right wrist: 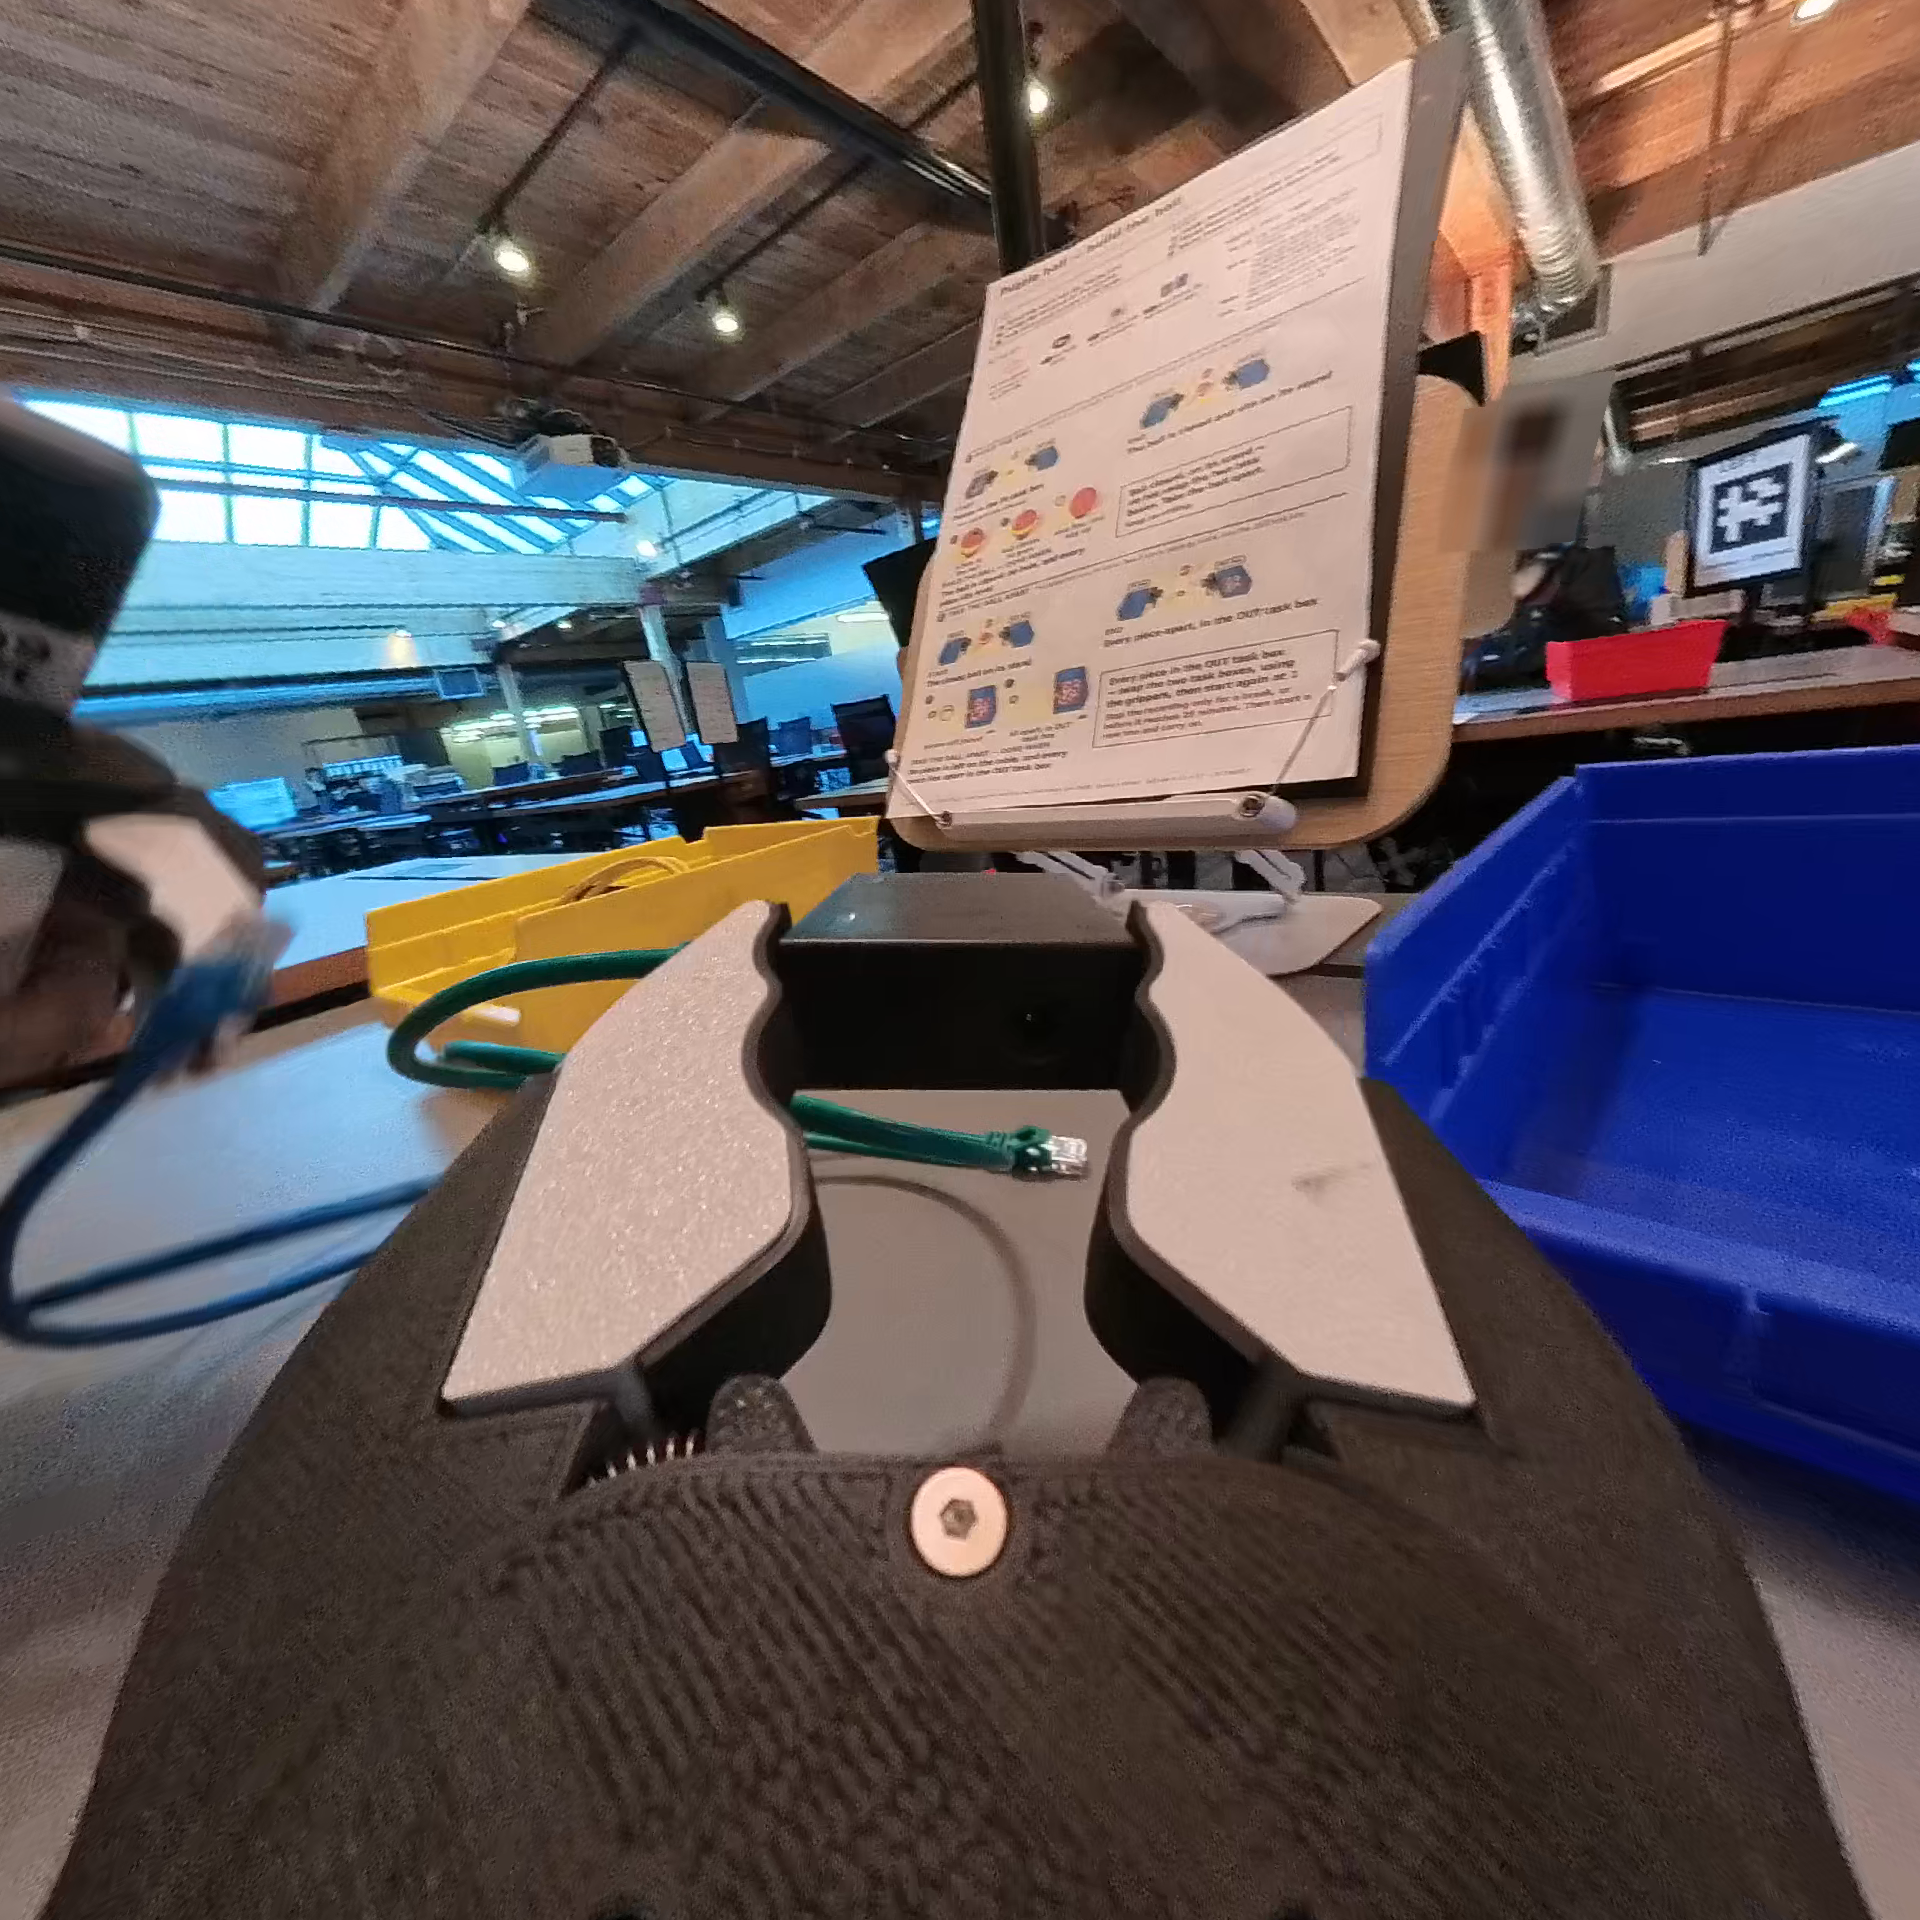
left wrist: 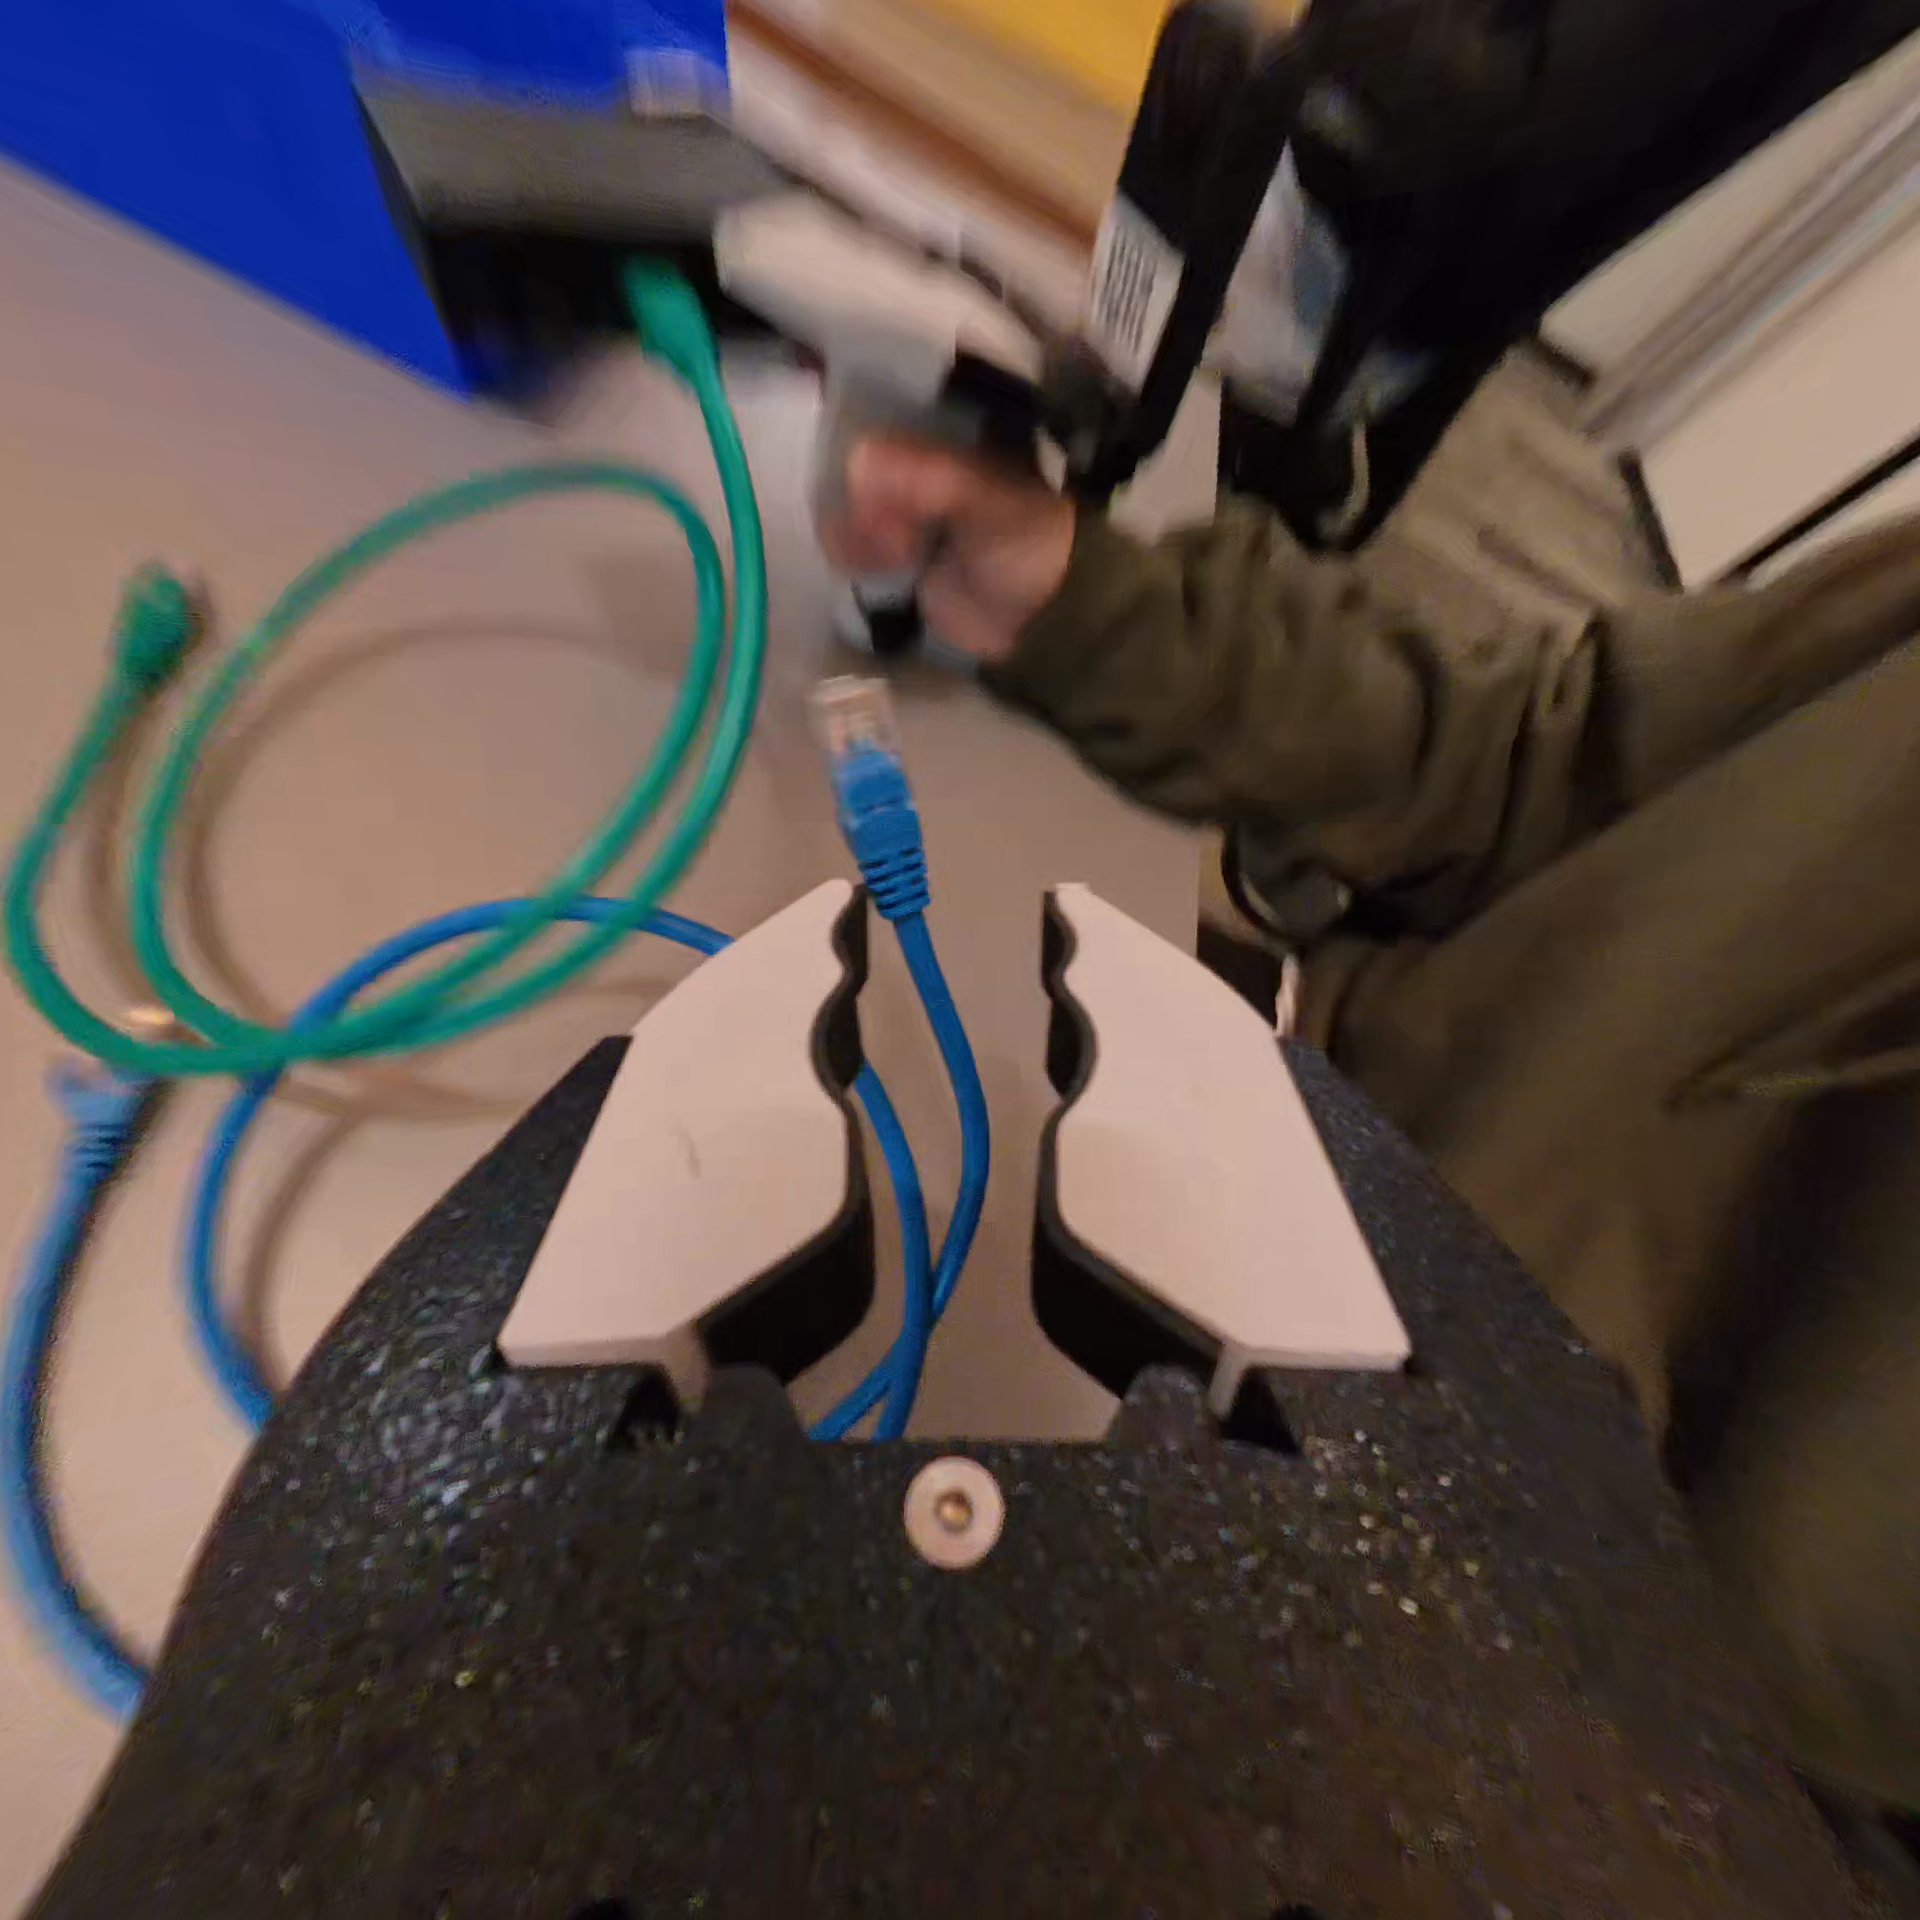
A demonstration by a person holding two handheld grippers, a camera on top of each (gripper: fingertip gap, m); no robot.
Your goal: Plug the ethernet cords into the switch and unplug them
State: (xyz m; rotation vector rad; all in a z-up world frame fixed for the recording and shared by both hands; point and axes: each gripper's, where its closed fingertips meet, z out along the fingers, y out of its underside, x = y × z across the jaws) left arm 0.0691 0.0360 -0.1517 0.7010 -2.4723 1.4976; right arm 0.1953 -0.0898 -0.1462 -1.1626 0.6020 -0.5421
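The black switch (right wrist: 956, 987) sits on the table; in the left wrist view it (left wrist: 540, 208) is blurred at the top. My right gripper (right wrist: 956, 920) straddles its near end, fingertips against both sides. A green cord (left wrist: 727, 644) has one plug in the switch (left wrist: 665, 312); its free plug (right wrist: 1049, 1153) lies between my right fingers. My left gripper (left wrist: 951, 904) is open. The blue cord (left wrist: 935, 1018) runs loosely between its fingers, and its plug (left wrist: 862, 748) sticks out past the tips. The other blue plug (left wrist: 88, 1112) lies at the left.
A blue bin (right wrist: 1662, 1091) stands right of the switch, and a yellow bin (right wrist: 623, 914) stands behind on the left. A sheet on a stand (right wrist: 1143, 520) rises behind the switch. A person's hand and sleeve (left wrist: 1299, 675) hold the right gripper (left wrist: 883, 343). The table edge (left wrist: 1195, 831) runs nearby.
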